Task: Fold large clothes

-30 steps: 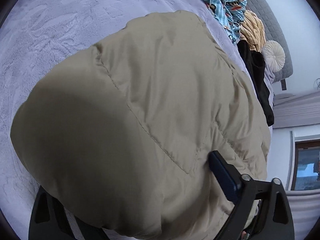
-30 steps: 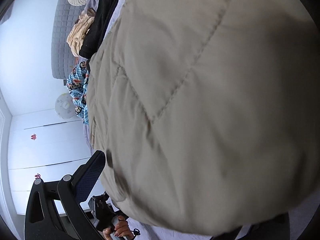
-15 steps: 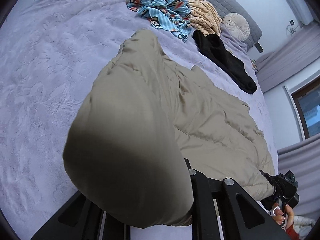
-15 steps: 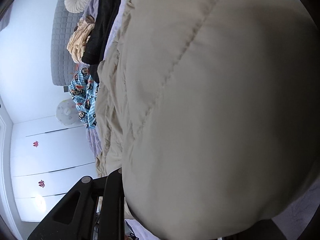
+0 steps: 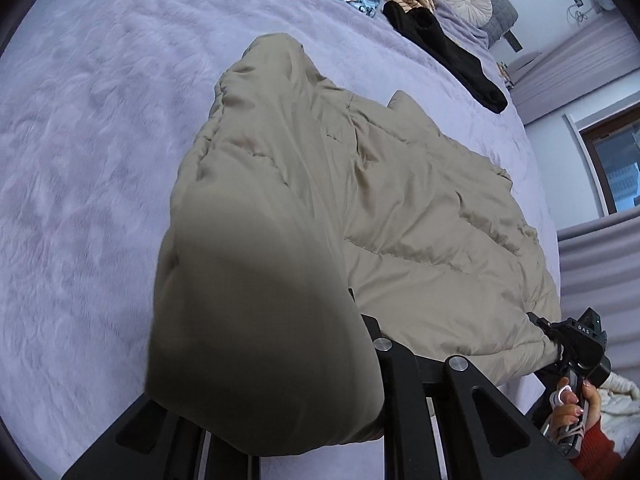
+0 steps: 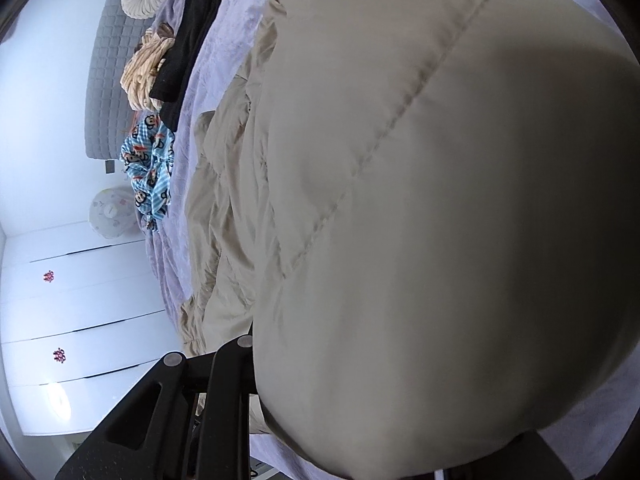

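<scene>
We had both grippers, left (image 5: 320,420) and right (image 6: 256,380), clamped on the beige quilted coat (image 5: 420,208) filling centre frame, mid-fold; next we judged it needed laying over evenly

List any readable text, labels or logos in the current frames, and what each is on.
"DAS": white letters on the black body of the right gripper unit, left wrist view.
Red emblems on the white wardrobe doors: too small to read.
Blue cartoon-monkey print fabric: pictures only, no words visible.
Beige quilted puffer jacket: no label visible.
</scene>
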Action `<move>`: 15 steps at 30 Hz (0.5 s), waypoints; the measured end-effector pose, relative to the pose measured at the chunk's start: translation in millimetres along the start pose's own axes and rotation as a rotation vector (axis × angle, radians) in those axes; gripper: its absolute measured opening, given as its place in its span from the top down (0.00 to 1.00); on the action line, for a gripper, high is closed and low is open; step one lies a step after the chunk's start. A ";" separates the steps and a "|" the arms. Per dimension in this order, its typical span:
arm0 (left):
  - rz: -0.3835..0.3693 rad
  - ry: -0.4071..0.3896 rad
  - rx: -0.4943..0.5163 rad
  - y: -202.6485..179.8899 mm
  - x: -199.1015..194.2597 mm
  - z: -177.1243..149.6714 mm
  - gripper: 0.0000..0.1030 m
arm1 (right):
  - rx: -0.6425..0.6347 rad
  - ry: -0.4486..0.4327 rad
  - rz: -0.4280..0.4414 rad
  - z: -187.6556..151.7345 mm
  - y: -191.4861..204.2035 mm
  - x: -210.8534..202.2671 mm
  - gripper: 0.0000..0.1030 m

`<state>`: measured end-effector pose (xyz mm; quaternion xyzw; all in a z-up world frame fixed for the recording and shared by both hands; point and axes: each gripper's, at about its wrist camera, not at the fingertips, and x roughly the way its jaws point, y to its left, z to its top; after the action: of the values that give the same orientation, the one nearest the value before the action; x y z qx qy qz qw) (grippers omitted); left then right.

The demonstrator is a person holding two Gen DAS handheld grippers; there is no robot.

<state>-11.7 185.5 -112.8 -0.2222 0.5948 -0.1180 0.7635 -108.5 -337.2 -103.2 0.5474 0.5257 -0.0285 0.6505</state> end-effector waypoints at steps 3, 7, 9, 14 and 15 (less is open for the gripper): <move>0.017 0.023 -0.037 11.0 2.9 -25.2 0.82 | 0.027 0.013 -0.014 -12.5 -16.8 -2.0 0.76; 0.083 0.014 -0.075 18.9 1.4 -44.6 0.75 | 0.046 0.041 -0.021 -11.3 -29.1 1.4 0.71; 0.099 0.007 -0.079 19.6 -5.7 -47.4 0.75 | 0.039 0.048 -0.027 -11.7 -29.5 0.9 0.68; 0.185 -0.027 -0.085 28.1 -30.4 -56.6 0.75 | -0.046 0.049 -0.110 -16.5 -19.9 -17.3 0.58; 0.200 -0.030 -0.094 30.4 -32.3 -58.9 0.75 | -0.068 0.046 -0.129 -20.0 -21.9 -23.7 0.58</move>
<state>-79.4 214.6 -111.2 -0.1990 0.6072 -0.0100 0.7691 -145.6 -343.8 -98.2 0.4905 0.5754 -0.0400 0.6533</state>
